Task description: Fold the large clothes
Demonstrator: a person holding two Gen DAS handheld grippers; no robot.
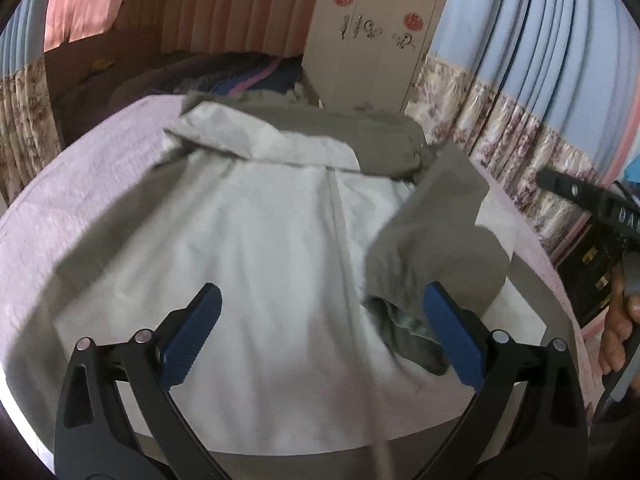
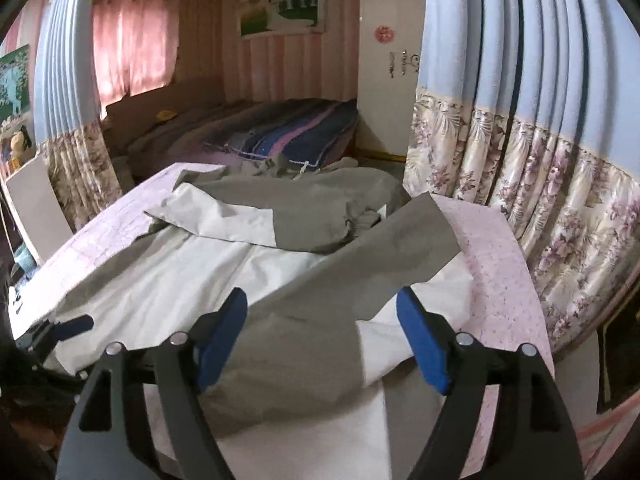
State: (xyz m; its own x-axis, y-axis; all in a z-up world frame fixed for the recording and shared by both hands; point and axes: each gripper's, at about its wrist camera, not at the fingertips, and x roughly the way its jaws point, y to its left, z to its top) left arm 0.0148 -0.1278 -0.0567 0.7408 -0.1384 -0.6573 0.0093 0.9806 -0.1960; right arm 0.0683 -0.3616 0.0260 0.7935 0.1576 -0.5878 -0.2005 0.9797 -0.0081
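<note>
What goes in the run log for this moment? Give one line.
left gripper: open, above jacket | right gripper: open, over grey sleeve | sleeve folded across body | pink table cover

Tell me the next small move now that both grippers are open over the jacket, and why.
Probably lower the right gripper and close it on the grey sleeve. That sleeve lies slantwise across the pale jacket, its cuff end reaching toward the pink cover, so it isn't squared up yet. The left gripper hovers open over the jacket's back and could pin it meanwhile.
</note>
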